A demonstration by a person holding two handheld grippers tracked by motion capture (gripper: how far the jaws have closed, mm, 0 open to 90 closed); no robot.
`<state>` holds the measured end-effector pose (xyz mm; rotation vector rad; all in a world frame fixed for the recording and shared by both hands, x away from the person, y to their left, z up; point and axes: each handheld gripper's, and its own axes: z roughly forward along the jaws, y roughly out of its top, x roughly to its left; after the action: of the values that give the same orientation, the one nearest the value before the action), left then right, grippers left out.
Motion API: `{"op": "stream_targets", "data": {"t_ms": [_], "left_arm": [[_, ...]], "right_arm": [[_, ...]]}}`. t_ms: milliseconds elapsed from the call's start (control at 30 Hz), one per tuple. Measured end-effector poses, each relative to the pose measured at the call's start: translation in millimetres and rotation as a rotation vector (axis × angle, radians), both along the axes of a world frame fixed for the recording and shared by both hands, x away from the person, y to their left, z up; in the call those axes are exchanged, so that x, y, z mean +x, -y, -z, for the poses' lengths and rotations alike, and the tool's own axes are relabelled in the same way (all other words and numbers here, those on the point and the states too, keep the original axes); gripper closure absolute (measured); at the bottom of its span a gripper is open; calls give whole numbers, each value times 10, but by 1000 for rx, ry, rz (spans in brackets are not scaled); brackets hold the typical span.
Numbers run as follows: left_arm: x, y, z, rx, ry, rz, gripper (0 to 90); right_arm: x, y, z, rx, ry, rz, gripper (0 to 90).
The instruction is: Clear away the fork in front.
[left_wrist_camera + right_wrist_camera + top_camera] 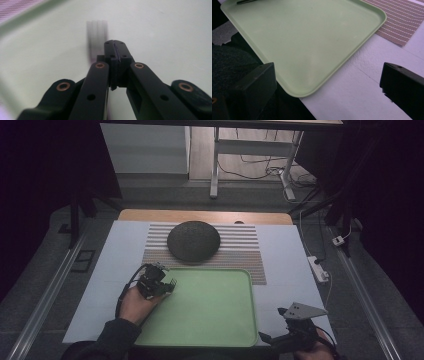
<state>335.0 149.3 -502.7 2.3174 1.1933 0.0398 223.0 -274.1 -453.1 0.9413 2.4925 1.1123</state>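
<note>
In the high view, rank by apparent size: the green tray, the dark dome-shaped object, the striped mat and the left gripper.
1. green tray, largest, though nearest the camera.
2. striped mat, partly hidden under the dome and the tray, so this is unsure.
3. dark dome-shaped object.
4. left gripper, smallest, jaws shut over the tray's left edge.

I work in a lab-like room: beyond my table (125,227) stand a bare desk frame (250,150) and loose floor cables (265,170).

Blurred pale streak (97,37) just beyond the left claw (114,43); tray (312,45) cut off at the top edge.
</note>
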Motion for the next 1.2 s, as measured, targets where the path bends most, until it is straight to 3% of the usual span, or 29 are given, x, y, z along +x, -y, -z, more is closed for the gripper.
{"op": "stream_targets", "data": {"t_ms": [100, 200, 300, 533, 833, 1100, 1200], "left_arm": [[2, 80, 84, 17, -30, 22, 886], [11, 101, 119, 32, -31, 20, 886], [18, 74, 117, 56, -12, -2, 886], [70, -86, 119, 63, -17, -64, 886], [131, -310, 126, 38, -53, -136, 885], [153, -425, 123, 52, -55, -180, 885], [161, -461, 132, 29, -64, -194, 885]], "right_arm": [[1, 1, 1, 3, -2, 1, 8], [3, 3, 3, 8, -5, -2, 8], [7, 5, 4, 13, -11, -5, 8], [15, 8, 4, 14, -21, -9, 8], [20, 8, 7, 20, -29, -12, 9], [21, 8, 8, 18, -30, -13, 9], [21, 7, 9, 18, -31, -13, 9]]}}
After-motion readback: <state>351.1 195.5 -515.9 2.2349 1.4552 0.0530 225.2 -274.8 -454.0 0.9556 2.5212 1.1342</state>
